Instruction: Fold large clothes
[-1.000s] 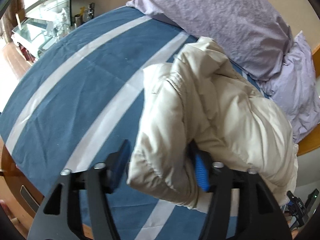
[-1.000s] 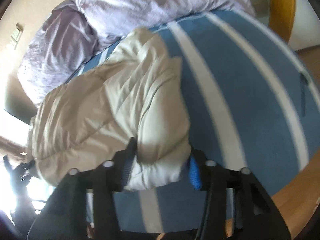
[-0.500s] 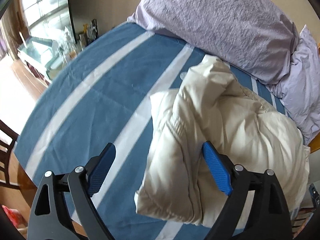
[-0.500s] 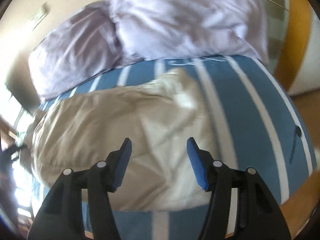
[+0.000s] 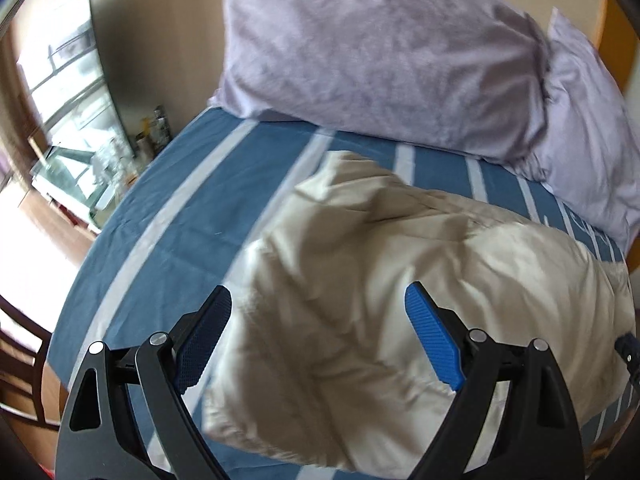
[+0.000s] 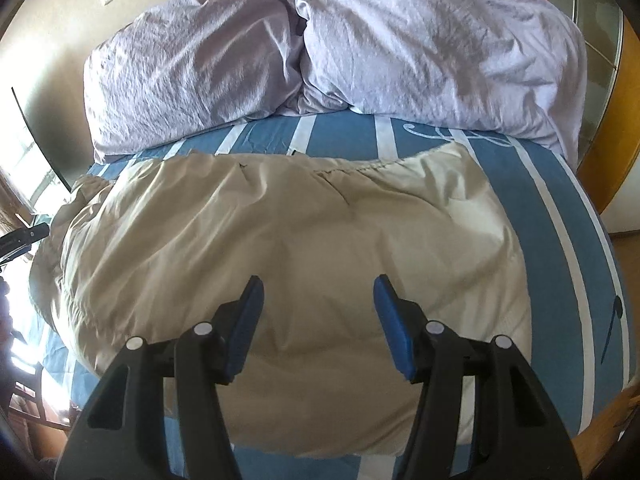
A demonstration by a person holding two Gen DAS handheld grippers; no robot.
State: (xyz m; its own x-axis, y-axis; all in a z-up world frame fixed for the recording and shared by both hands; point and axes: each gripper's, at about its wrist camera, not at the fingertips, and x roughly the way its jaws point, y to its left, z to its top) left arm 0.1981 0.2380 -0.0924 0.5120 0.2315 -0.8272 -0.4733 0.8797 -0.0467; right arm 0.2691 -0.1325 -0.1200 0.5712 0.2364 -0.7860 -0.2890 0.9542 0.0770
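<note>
A puffy cream jacket (image 6: 288, 240) lies folded in a wide bundle on the blue bed sheet with white stripes (image 6: 568, 248). It also shows in the left wrist view (image 5: 392, 280), its left end bunched up. My left gripper (image 5: 318, 312) is open and empty, held above the jacket's left end. My right gripper (image 6: 318, 300) is open and empty, held above the jacket's near edge. Neither gripper touches the jacket.
Two lilac pillows (image 6: 192, 68) (image 6: 432, 40) lie at the head of the bed behind the jacket. A wooden bed frame (image 6: 604, 152) runs along the right. A glass table with bottles (image 5: 84, 164) stands left of the bed, and a dark chair (image 5: 20, 364) near its foot.
Both grippers have let go of the jacket, opened and pulled back and up. The jacket has dropped onto the sheet and lies spread wider.
</note>
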